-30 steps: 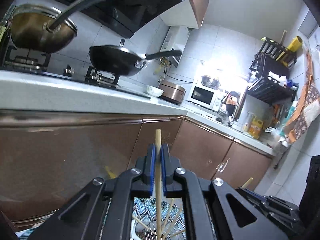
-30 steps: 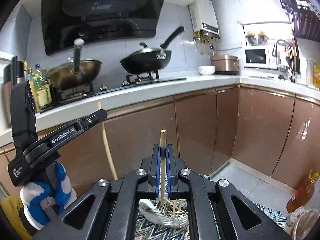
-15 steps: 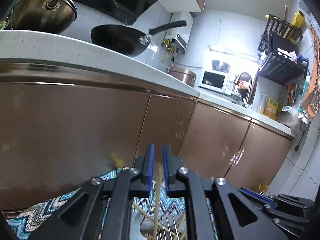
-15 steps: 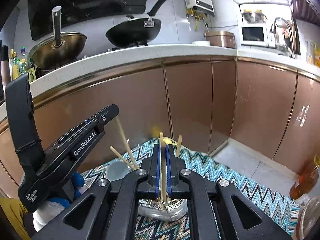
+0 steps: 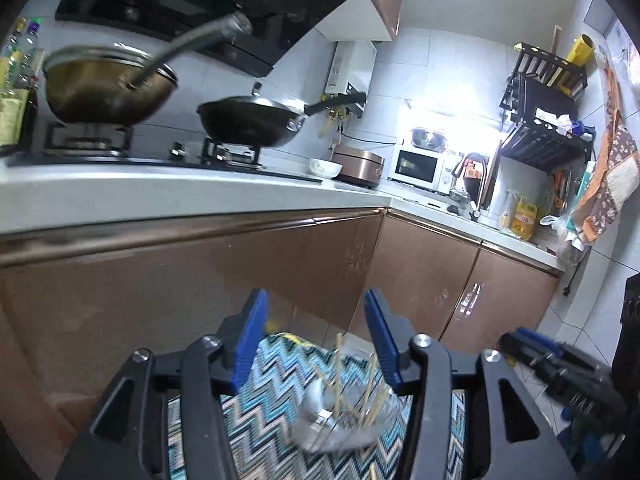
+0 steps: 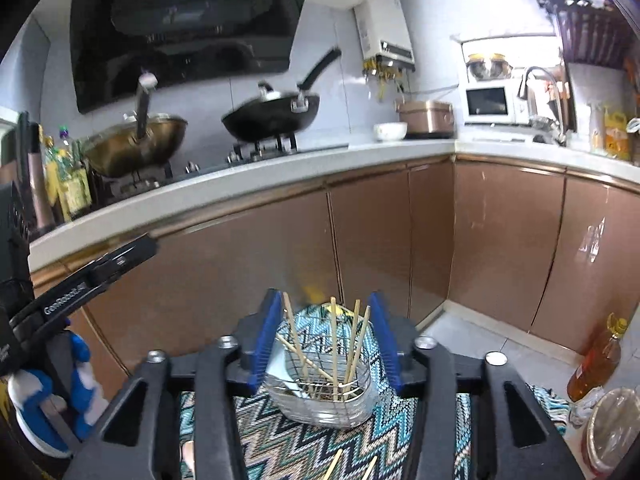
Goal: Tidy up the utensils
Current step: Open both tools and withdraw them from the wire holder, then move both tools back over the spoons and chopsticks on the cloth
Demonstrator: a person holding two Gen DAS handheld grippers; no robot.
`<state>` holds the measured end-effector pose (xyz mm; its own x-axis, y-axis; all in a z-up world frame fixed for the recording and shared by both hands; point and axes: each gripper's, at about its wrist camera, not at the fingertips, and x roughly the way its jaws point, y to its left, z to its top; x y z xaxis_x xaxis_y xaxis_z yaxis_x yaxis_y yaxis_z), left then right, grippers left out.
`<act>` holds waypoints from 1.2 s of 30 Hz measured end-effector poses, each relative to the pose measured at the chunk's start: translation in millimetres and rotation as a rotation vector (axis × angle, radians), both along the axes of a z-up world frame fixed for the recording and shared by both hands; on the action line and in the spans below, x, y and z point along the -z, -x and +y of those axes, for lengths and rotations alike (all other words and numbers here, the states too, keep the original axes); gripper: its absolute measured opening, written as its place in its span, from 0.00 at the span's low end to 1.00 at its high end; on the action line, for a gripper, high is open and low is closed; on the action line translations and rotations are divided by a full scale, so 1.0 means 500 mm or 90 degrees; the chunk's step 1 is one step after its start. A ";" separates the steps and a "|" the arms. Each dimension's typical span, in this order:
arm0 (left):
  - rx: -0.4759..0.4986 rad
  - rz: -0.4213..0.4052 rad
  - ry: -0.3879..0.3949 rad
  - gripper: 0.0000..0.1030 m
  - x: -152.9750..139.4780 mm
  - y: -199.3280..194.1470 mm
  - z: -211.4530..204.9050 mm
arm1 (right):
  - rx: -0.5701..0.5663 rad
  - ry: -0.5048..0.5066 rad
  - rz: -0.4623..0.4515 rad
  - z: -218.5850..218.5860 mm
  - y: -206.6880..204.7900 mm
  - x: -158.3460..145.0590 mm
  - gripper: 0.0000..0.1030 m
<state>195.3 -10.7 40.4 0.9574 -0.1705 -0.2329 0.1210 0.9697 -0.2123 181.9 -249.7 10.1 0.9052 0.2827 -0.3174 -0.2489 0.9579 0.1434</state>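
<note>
Above the zigzag mat (image 6: 280, 440), both grippers hang released over the wire basket (image 6: 320, 396).

The right gripper (image 6: 326, 344) is spread wide, grasping nothing; chopsticks (image 6: 333, 344) stand tilted in the basket between its fingers. The left gripper (image 5: 316, 344), at its nine o'clock, is likewise spread and empty. Two more chopsticks (image 6: 352, 466) lie on the mat at six o'clock.

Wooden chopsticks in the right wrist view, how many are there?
7 wooden chopsticks: five in the round metal wire basket, two lying on the blue zigzag mat nearer the camera. More may be hidden.
</note>
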 end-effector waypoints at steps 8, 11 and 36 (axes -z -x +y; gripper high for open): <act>-0.031 -0.011 -0.021 0.53 -0.052 0.152 0.105 | 0.035 -0.004 -0.051 -0.010 0.154 -0.052 0.74; -0.035 -0.015 -0.019 0.54 -0.061 0.197 0.129 | 0.056 0.003 -0.062 -0.012 0.193 -0.065 0.78; -0.022 -0.023 -0.013 0.62 -0.061 0.399 0.184 | 0.127 0.041 -0.188 0.004 0.459 -0.120 1.00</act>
<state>-4.4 81.3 71.0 0.9704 -0.1324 -0.2017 0.0942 0.9776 -0.1884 -47.8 -247.8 70.3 0.9959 0.0785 -0.0452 -0.0772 0.9965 0.0306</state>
